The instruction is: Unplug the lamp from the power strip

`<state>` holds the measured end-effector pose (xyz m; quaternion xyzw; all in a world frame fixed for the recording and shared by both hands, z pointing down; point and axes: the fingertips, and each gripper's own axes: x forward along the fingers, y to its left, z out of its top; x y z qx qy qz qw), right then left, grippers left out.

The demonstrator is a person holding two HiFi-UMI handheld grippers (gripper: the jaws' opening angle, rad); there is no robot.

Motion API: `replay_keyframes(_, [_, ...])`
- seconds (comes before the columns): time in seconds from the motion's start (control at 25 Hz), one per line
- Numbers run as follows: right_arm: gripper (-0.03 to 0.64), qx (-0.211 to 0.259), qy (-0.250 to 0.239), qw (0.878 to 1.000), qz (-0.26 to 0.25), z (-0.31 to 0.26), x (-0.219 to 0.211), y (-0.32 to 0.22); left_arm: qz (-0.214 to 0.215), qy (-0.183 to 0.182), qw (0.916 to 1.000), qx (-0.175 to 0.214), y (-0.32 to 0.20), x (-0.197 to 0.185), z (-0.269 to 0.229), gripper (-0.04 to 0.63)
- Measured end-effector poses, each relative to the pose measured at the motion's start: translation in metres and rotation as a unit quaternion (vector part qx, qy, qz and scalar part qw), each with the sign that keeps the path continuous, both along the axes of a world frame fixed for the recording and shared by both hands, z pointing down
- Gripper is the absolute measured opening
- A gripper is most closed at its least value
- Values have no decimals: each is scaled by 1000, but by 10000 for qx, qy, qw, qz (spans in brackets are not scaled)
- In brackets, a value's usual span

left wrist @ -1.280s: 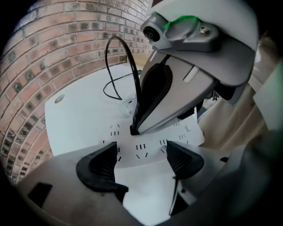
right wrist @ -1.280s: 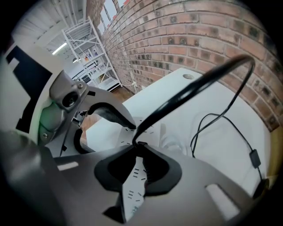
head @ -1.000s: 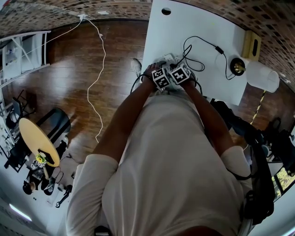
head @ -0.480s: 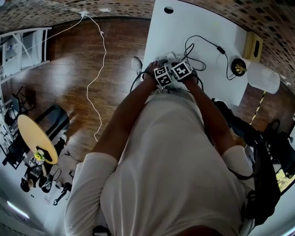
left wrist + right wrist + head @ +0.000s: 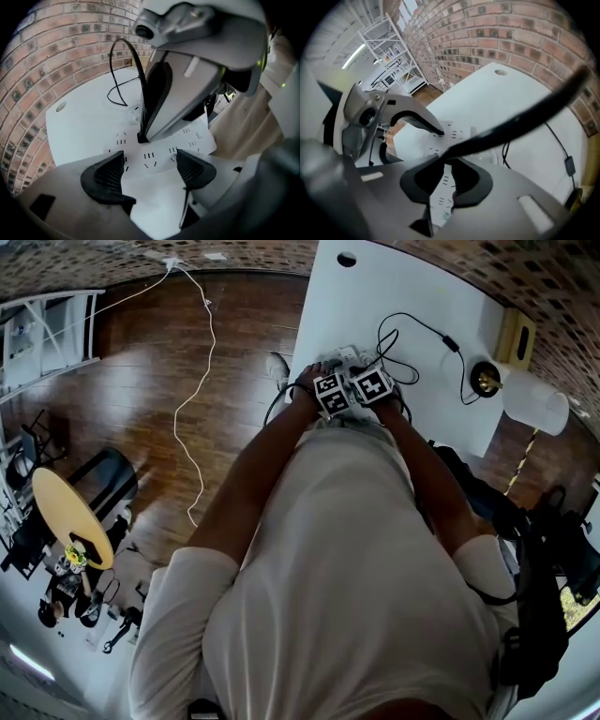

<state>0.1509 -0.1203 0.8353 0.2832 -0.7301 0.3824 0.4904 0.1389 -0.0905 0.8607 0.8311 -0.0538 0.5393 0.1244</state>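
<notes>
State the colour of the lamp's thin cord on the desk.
Black; the thin lamp cord shows best in the head view, against the white desk.

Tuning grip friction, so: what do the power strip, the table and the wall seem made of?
Power strip: likely hard white plastic, smooth, with moulded slots.
Table: white, matte, uniform, probably laminate or painted board.
Wall: rough red-brown brick with mortar joints.

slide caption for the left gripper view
Left gripper, jaws apart over the white power strip; right gripper pinching the black plug
</notes>
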Motion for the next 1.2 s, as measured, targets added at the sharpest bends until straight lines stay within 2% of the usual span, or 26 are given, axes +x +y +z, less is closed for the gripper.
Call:
replay_keyframes(0.08, [49, -991, 38, 9951, -24, 2, -7, 18, -24, 4, 10000, 2, -1, -1, 3, 357])
replay_keyframes(0.12, [51, -1211, 24, 9926, -111, 3, -10, 20, -41, 8, 10000, 2, 0, -1, 3, 357])
replay_keyframes(0.16, [51, -1192, 29, 9926, -219, 4, -11, 18, -51, 11, 10000, 2, 0, -1, 3, 357])
replay_keyframes(0.24, [51, -851, 144, 9956, -357, 3, 0, 13, -56, 27, 10000, 5, 0, -1, 2, 357])
replay_keyframes(0.32, [51, -586, 76, 9979, -260, 2, 8, 15, -36, 56, 10000, 12, -1, 1, 2, 359])
replay_keyframes(0.4, [51, -116, -49, 9998, -155, 2, 8, 6, 2, 63, 10000, 13, -1, 3, 3, 359])
replay_keyframes(0.48, [48, 92, 30, 9999, -143, 2, 6, 0, 38, 45, 10000, 15, 0, 3, 3, 359])
replay_keyframes(0.64, [48, -235, 413, 9985, -281, 6, 4, 4, 75, 40, 10000, 36, 0, 3, 1, 359])
replay_keyframes(0.88, [49, -493, 510, 9973, -201, 2, 6, 5, 172, -8, 9998, 55, 1, 5, 2, 359])
replay_keyframes(1.04, [44, -434, -105, 9987, 248, -33, -5, -3, 168, 0, 9999, -16, 1, 3, 1, 359])
replay_keyframes(1.2, [46, -395, -128, 9987, 279, -43, 2, -12, 127, 83, 9999, 29, 0, 1, 2, 359])
